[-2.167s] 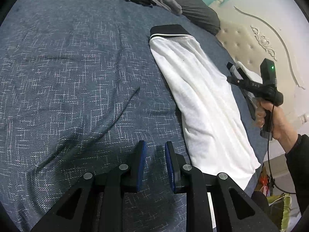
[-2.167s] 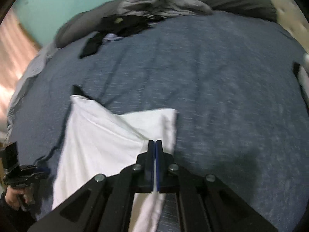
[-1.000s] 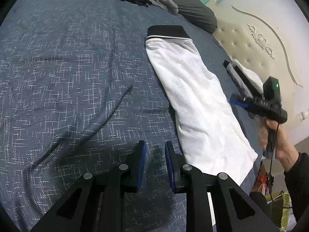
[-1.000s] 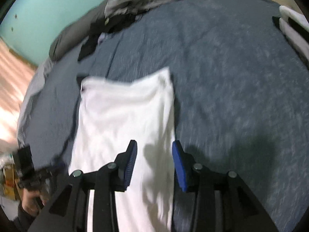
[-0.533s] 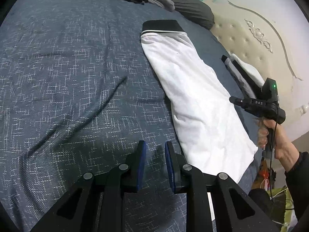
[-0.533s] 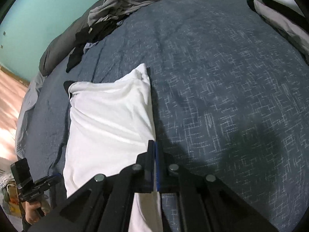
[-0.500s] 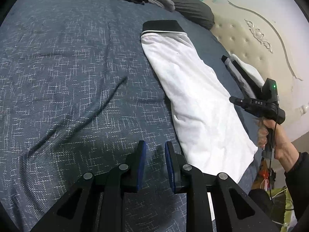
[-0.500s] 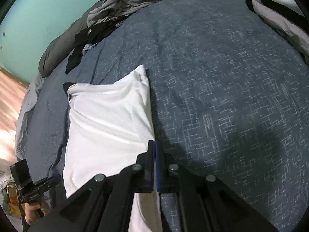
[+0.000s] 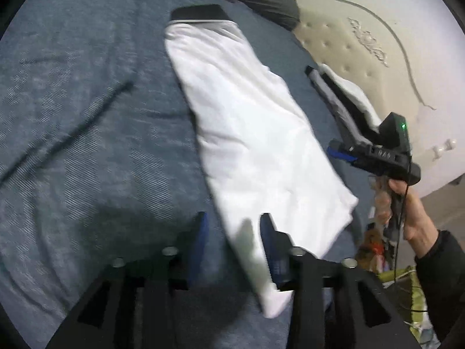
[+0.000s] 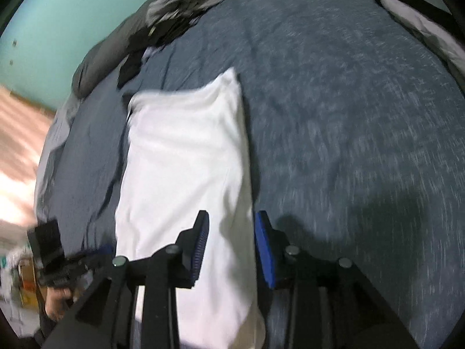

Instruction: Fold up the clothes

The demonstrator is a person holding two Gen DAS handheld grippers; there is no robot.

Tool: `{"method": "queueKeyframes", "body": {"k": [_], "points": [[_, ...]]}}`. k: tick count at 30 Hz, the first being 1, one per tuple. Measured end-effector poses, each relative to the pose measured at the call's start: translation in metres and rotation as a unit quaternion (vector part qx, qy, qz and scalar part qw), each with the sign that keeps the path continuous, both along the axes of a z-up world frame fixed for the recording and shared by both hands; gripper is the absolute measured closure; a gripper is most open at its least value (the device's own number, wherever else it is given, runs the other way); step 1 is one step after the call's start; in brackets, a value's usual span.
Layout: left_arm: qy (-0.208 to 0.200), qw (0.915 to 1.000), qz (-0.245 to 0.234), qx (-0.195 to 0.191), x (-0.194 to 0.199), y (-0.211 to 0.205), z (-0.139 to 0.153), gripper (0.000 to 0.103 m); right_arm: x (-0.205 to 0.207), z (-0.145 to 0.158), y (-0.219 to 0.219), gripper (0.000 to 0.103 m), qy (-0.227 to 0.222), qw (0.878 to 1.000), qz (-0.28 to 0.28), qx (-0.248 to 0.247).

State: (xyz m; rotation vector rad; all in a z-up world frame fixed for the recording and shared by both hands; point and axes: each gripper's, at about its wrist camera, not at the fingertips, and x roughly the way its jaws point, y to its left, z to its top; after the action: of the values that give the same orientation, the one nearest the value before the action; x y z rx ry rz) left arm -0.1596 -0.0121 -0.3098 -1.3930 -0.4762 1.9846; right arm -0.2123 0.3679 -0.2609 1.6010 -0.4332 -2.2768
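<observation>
A white garment with a black collar end (image 9: 250,122) lies folded into a long strip on the blue-grey bedspread (image 9: 87,116). My left gripper (image 9: 234,232) is open, its jaws astride the strip's near corner. My right gripper (image 10: 231,229) is open over the strip's other near edge (image 10: 186,168). The right gripper also shows in the left wrist view (image 9: 343,154), held by a hand just right of the garment. The left gripper shows at the lower left of the right wrist view (image 10: 96,254).
A pile of dark and grey clothes (image 10: 186,3) lies at the far end of the bed. Folded black and white garments (image 9: 345,99) sit by the cream headboard (image 9: 363,43). The bed's edge and floor clutter (image 9: 375,250) are close on the right.
Both grippers have opened; the right was shut half a second ago. The left gripper has moved right, over the garment's near corner. Both views are blurred by motion.
</observation>
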Motion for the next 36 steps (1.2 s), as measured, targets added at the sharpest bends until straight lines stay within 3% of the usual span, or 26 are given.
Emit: {"method": "queueKeyframes", "body": {"k": [5,8,12,13,15,18,24,29,31,36], "points": [[-0.004,1.0000,-0.007,-0.006,0.012,0.011,-0.001,0.062,0.020,-0.008,-0.004,0.070,-0.023,1.000,0.014,0.012],[-0.013,0.9999,-0.007,-0.002,0.015,0.012,-0.005,0.062,0.027,-0.014,-0.003,0.093,-0.026,1.000,0.013,0.009],[-0.019,0.9998,-0.011,-0.002,0.020,0.015,-0.010,0.064,0.035,-0.007,0.006,0.098,-0.006,1.000,-0.002,-0.015],[-0.022,0.9997,-0.012,0.001,0.020,0.016,-0.011,0.076,0.038,-0.005,0.008,0.098,-0.001,1.000,-0.005,-0.017],[-0.024,0.9996,-0.011,0.006,0.020,0.015,-0.013,0.092,0.042,0.001,0.012,0.098,0.004,1.000,-0.009,-0.016],[-0.020,0.9996,-0.012,0.018,0.022,0.011,-0.008,0.097,0.045,0.009,0.019,0.098,0.005,1.000,-0.016,-0.021],[-0.020,0.9996,-0.014,0.018,0.028,0.006,-0.006,0.098,0.048,-0.008,0.011,0.098,-0.024,1.000,0.000,-0.016],[-0.030,0.9994,-0.009,0.014,0.030,0.004,-0.010,0.097,0.054,-0.008,0.015,0.090,-0.039,0.999,-0.015,-0.026],[-0.036,0.9993,-0.008,0.013,0.030,0.002,-0.012,0.092,0.060,-0.003,0.018,0.076,-0.038,0.999,-0.019,-0.027],[-0.045,0.9986,-0.016,0.021,0.034,0.003,-0.012,0.076,0.077,0.005,0.018,0.076,-0.035,0.999,-0.005,-0.024]]}}
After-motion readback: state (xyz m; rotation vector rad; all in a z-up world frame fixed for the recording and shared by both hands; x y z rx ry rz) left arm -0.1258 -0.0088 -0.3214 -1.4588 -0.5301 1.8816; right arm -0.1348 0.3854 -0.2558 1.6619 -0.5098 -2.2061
